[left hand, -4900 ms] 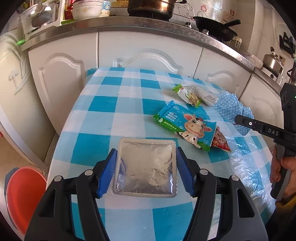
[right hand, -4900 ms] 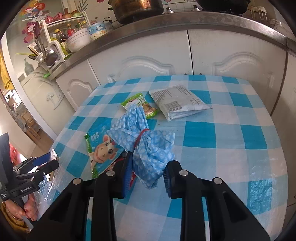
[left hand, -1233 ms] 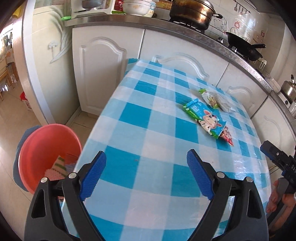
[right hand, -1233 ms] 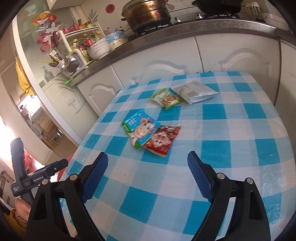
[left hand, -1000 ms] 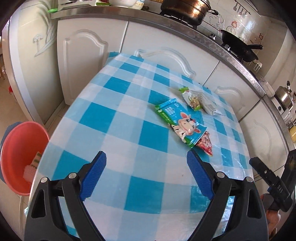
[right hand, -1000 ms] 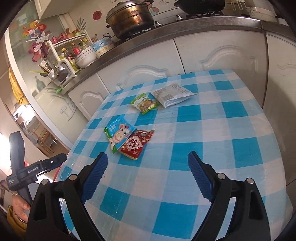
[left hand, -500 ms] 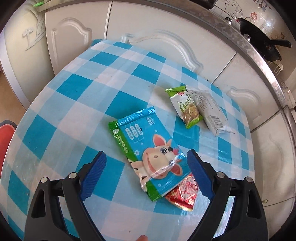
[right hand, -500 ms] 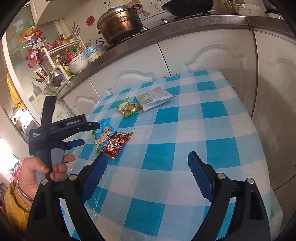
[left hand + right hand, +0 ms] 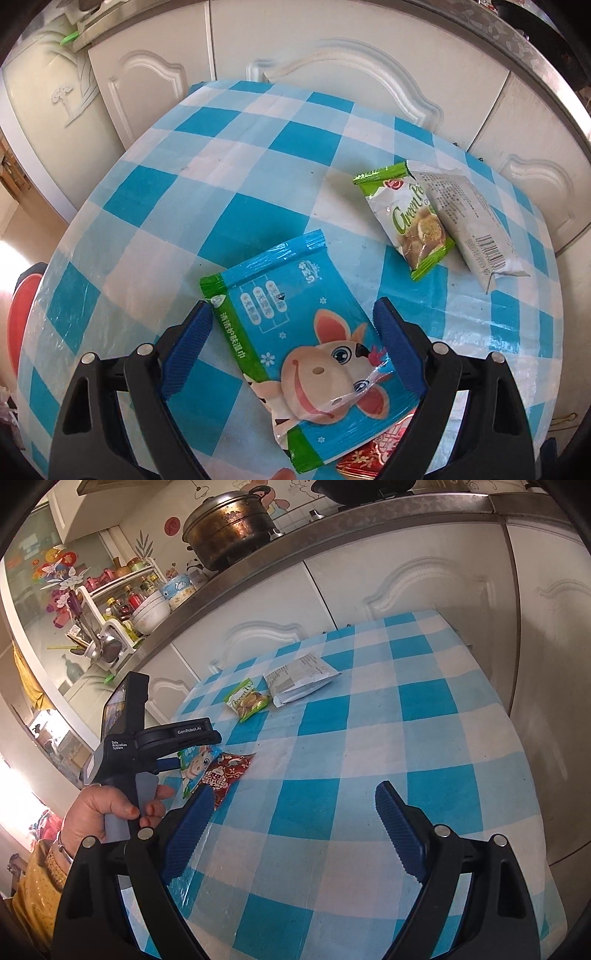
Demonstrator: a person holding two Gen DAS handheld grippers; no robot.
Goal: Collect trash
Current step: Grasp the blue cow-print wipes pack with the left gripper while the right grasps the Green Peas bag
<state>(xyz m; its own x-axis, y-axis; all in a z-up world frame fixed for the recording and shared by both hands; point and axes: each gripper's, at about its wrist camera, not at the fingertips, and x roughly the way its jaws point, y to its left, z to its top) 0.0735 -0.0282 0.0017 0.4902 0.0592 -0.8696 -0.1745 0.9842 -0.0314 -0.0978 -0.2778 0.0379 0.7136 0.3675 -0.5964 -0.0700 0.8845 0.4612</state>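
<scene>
My left gripper (image 9: 291,332) is open, its blue pads either side of a blue wet-wipe pack with a cartoon cow (image 9: 306,343) that lies flat on the checked table (image 9: 207,192). A red snack wrapper (image 9: 373,458) pokes out under the pack's near end. A green biscuit packet (image 9: 406,218) and a white wrapper with a barcode (image 9: 469,225) lie further right. My right gripper (image 9: 295,830) is open and empty above the table's near right part. The right wrist view shows the left gripper's body (image 9: 147,738), the cow pack (image 9: 195,764), red wrapper (image 9: 225,771), green packet (image 9: 247,699) and white wrapper (image 9: 301,679).
A red bin (image 9: 20,325) stands on the floor at the table's left edge. White cabinets (image 9: 332,62) run behind the table under a counter with a pot (image 9: 229,524) and dish rack (image 9: 110,627).
Both grippers let go of the earlier trash and opened. The left gripper swung from the bin back over the table and came down around the cow pack. The right gripper drew back.
</scene>
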